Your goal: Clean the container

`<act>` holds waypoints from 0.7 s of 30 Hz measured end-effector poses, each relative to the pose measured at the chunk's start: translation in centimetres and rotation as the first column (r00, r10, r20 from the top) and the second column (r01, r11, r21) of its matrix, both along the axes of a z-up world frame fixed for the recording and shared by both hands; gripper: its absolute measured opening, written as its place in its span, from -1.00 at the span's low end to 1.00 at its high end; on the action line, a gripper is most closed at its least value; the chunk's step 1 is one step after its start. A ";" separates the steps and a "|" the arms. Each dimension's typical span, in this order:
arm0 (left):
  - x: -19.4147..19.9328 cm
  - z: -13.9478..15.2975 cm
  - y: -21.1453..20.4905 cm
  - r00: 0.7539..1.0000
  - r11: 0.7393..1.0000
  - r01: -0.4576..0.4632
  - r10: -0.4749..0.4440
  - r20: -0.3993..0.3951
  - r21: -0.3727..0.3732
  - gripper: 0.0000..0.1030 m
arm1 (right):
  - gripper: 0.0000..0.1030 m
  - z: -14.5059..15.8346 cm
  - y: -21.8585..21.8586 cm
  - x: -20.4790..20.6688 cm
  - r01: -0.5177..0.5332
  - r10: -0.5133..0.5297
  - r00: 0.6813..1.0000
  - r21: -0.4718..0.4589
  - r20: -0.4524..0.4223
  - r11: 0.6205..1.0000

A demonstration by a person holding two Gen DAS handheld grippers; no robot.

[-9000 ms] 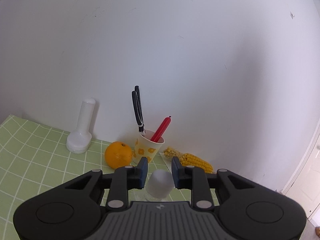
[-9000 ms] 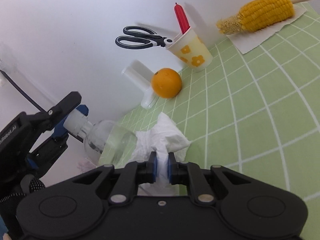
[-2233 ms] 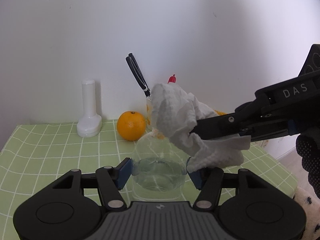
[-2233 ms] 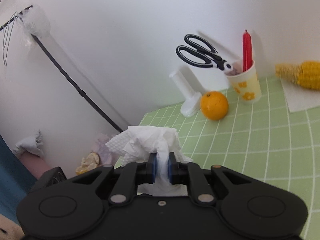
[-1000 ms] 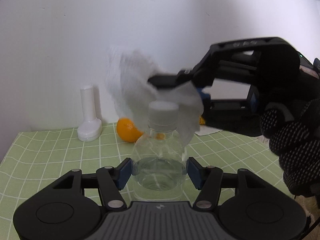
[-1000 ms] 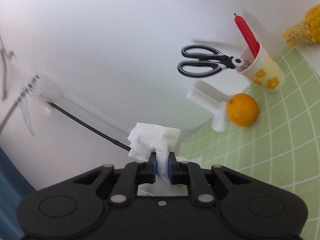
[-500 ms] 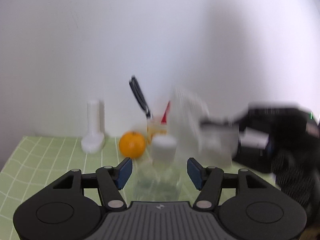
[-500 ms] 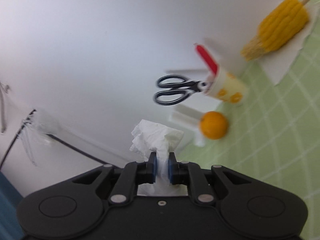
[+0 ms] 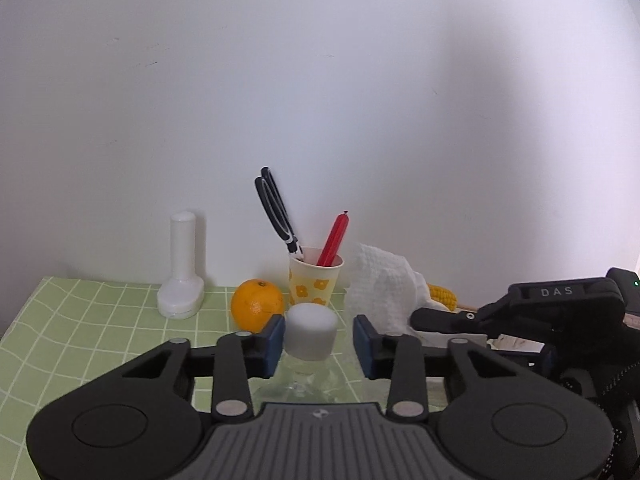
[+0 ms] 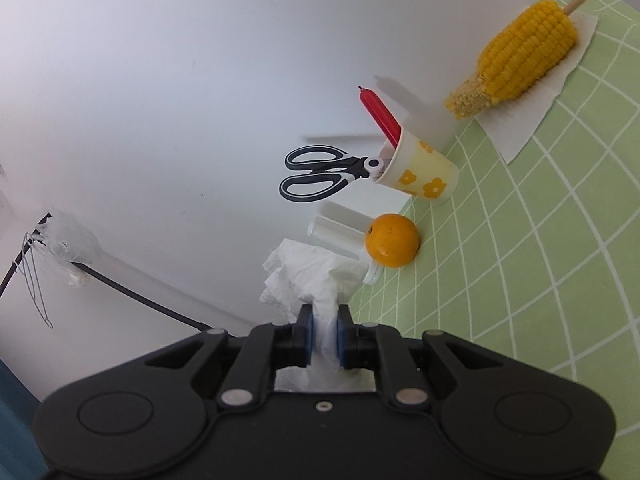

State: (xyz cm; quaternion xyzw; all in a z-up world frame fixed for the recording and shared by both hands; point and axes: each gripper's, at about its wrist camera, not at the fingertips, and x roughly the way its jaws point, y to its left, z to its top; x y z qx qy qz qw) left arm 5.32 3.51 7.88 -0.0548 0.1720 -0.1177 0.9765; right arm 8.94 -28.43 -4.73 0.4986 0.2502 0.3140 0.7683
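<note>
A clear plastic bottle with a white cap (image 9: 310, 336) stands between the fingers of my left gripper (image 9: 319, 342). The blue pads stand apart from the cap on both sides, so the left gripper is open. My right gripper (image 10: 323, 334) is shut on a crumpled white paper towel (image 10: 310, 276). In the left wrist view the towel (image 9: 382, 290) and the right gripper (image 9: 520, 316) are just right of the bottle, apart from it.
On the green checked cloth (image 9: 80, 332) by the white wall: a white stand (image 9: 182, 276), an orange (image 9: 257, 308), a flowered paper cup (image 9: 316, 284) holding scissors (image 9: 276, 210) and a red stick, and a corn cob (image 10: 520, 56) on a paper napkin.
The left gripper let go of the bottle's body and drew back, so the cap now sits between its pads. The right gripper with the towel moved off the bottle to its right.
</note>
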 end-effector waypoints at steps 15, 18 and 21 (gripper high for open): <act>1.2 -3.1 9.6 0.985 0.960 -0.171 0.169 -0.028 -0.222 -0.42 | -0.76 -2.1 2.1 0.6 -0.044 0.051 0.993 0.067 -0.107 0.997; 0.8 -2.9 10.9 0.981 0.930 -0.191 0.187 -0.045 -0.313 -0.44 | -0.76 -2.5 3.2 0.7 -0.074 0.078 0.989 0.040 -0.124 0.996; 0.3 -3.7 11.9 0.974 0.903 -0.224 0.216 -0.063 -0.366 -0.42 | -0.76 -3.0 4.3 1.1 -0.095 0.102 0.984 0.052 -0.146 0.994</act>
